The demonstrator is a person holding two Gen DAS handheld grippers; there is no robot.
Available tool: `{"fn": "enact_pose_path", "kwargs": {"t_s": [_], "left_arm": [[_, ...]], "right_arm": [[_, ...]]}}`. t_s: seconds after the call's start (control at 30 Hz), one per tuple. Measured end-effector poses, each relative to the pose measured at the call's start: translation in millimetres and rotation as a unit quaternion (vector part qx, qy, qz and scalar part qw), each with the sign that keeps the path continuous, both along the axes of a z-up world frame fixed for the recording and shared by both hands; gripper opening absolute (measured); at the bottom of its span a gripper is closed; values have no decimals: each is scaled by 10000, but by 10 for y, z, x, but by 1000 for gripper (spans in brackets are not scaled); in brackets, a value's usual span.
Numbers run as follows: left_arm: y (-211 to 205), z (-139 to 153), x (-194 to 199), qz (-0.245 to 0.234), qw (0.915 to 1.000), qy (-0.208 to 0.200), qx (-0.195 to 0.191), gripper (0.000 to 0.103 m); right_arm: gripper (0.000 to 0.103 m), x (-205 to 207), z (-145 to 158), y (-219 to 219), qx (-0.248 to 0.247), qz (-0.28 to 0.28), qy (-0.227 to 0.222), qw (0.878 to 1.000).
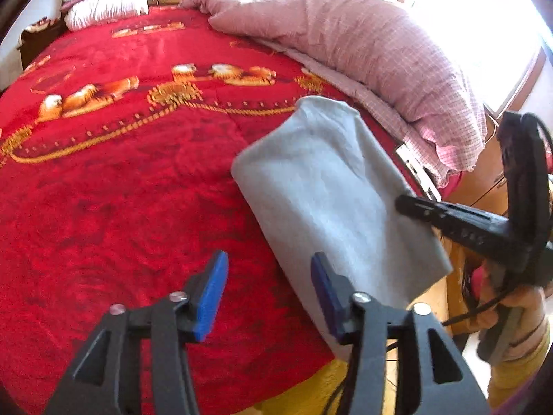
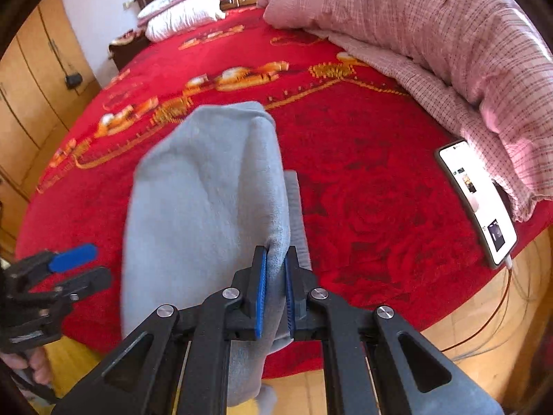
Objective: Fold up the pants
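- Bed w/ red plush blanket, gold rope-and-tiger pattern (image 2: 363,159) fills most of both views; serves as the folding surface, bare area at frame centre left free for the cloth.
- Pink checked quilt (image 2: 432,34) bunched along upper right of frame, likely shoved aside to make room.
- Light grey soft-knit pants (image 2: 207,190) sit centre frame in right wrist view, right of centre in left view (image 1: 328,186); lifted off the bed, draped doubled, lower end hanging past the bed's near edge.
- Right claw (image 2: 274,287): blue pads clamped on a pants edge, carrying the weight so the cloth hangs straight.
- Left claw (image 1: 269,294): jaws wide, holding nothing, just beside the pants' left edge; prob. placed to take a second hold.
- White smartphone, screen lit (image 2: 478,200), right edge of frame near the quilt, well apart from the pants.
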State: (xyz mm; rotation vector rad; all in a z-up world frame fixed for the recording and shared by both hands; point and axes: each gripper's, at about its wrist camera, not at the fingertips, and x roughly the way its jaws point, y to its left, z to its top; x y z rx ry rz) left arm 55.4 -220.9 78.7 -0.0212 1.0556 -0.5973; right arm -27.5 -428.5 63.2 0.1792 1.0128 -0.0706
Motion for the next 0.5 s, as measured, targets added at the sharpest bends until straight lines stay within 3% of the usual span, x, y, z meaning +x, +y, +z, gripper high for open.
{"fn": "enact_pose_path", "kwargs": {"t_s": [0.13, 0.27, 0.3, 0.5], "left_arm": [[-141, -27, 9, -75, 9999, 124, -22, 61], [-244, -70, 51, 77, 9998, 119, 147, 66], [-266, -87, 67, 103, 9997, 168, 143, 66], [-318, -182, 109, 92, 9986, 448, -252, 67]], "right_arm": [[12, 58, -184, -33, -143, 73, 0, 9999], [30, 26, -213, -16, -727, 209, -170, 9970], [31, 5, -208, -26, -731, 252, -195, 9968], [33, -113, -89, -259, 133, -12, -282, 9995]]}}
